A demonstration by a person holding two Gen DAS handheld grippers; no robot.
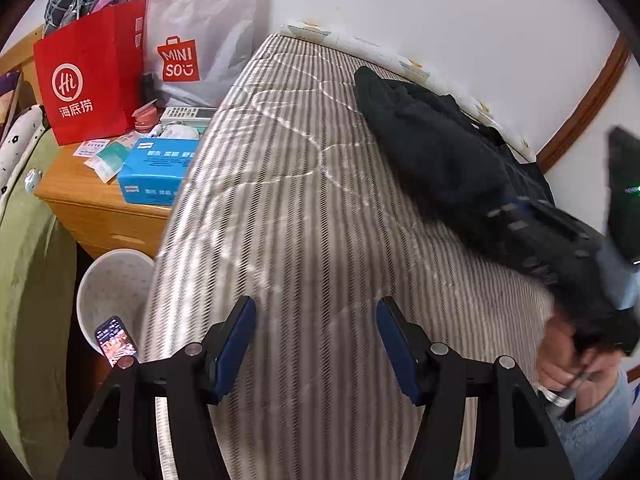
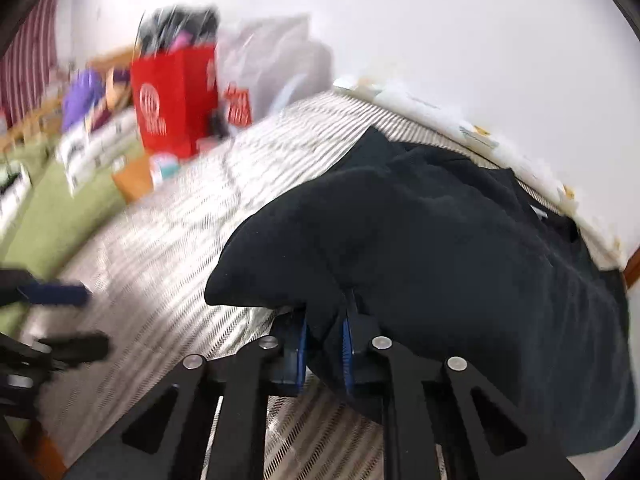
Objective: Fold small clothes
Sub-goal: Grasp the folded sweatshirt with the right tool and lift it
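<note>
A black garment point(image 1: 432, 148) lies bunched along the far side of the striped mattress point(image 1: 288, 208), near the wall. In the right wrist view my right gripper point(image 2: 324, 322) is shut on a fold of this black garment point(image 2: 440, 240), and the cloth is pinched between the blue pads and lifted into a hump. My left gripper point(image 1: 316, 308) stands open over bare mattress to the left of the garment, with nothing between its fingers. It also shows blurred at the left edge of the right wrist view as the left gripper point(image 2: 68, 320). A hand point(image 1: 568, 360) in a light blue sleeve holds the right tool.
A wooden nightstand point(image 1: 100, 208) beside the bed carries a red paper bag point(image 1: 88, 84), a white plastic bag point(image 1: 192, 48), a blue tissue box point(image 1: 156, 172) and small clutter. Below it sit a white bin point(image 1: 112, 284) and a lit phone point(image 1: 116, 340). The white wall point(image 1: 440, 12) runs behind the bed.
</note>
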